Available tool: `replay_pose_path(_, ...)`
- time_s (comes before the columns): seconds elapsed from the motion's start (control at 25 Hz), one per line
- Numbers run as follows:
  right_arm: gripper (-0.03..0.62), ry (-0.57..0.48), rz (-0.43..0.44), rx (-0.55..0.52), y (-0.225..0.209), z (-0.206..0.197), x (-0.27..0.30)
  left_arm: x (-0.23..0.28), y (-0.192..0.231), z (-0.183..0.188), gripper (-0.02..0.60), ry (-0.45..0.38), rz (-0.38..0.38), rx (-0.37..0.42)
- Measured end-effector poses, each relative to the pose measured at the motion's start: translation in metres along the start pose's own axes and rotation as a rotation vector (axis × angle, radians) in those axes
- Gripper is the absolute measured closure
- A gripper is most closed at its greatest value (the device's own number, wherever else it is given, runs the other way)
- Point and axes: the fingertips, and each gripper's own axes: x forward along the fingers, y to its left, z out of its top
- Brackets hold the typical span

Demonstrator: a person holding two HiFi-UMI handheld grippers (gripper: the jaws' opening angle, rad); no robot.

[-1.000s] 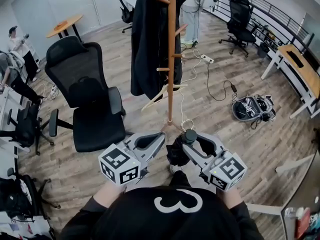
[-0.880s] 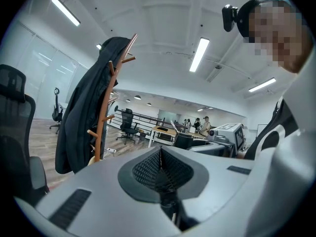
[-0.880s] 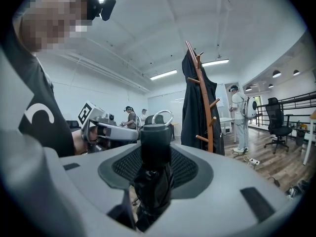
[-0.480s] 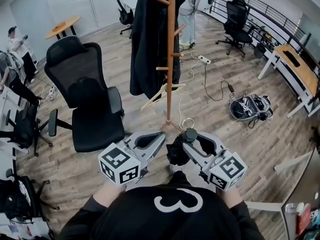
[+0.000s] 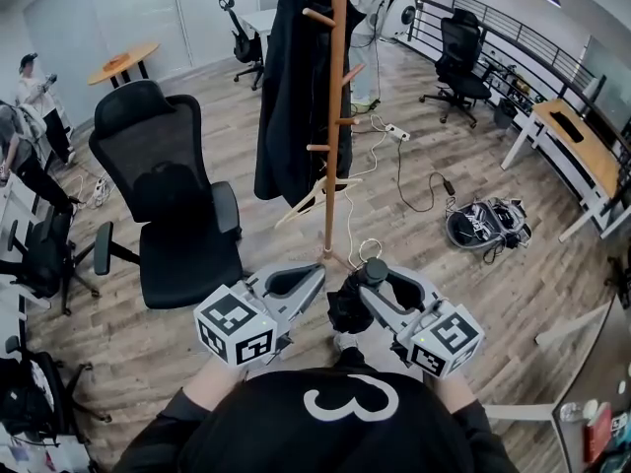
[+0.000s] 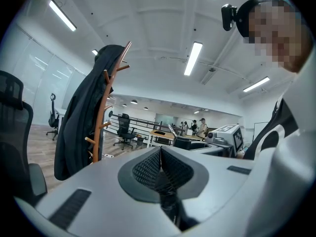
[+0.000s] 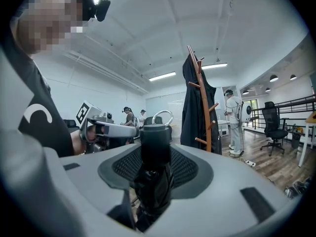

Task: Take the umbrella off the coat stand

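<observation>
A folded black umbrella [image 5: 347, 308] hangs from my right gripper [image 5: 380, 282], which is shut on its thick black handle [image 7: 155, 142]. A metal ring tops the handle. My left gripper [image 5: 314, 272] is just left of it, pads pressed together with nothing between them [image 6: 160, 169]. Ahead stands the wooden coat stand [image 5: 333, 116] with a long black coat [image 5: 291, 87] on its left side. The stand also shows in the left gripper view [image 6: 101, 117] and the right gripper view [image 7: 202, 102]. The umbrella is off the stand, close to my body.
A black office chair [image 5: 173, 195] stands left of the stand. A wooden hanger [image 5: 315, 193] hangs low on the pole. A power strip with cable [image 5: 399, 131] and a bag [image 5: 483, 227] lie on the floor to the right. Desks [image 5: 582, 146] and people [image 5: 35, 92] are around.
The head view has tilted up slightly, so more of the room shows. Both grippers keep their stance, the right one still shut on the umbrella handle.
</observation>
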Motion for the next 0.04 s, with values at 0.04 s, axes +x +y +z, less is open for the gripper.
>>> replay_pose_path(0.04, 0.405, 0.001, -0.002, -0.001, 0.0004, 0.0001, 0.0007, -0.0008, 0.0001, -0.0001, 0.565, 0.001, -0.001, 0.0)
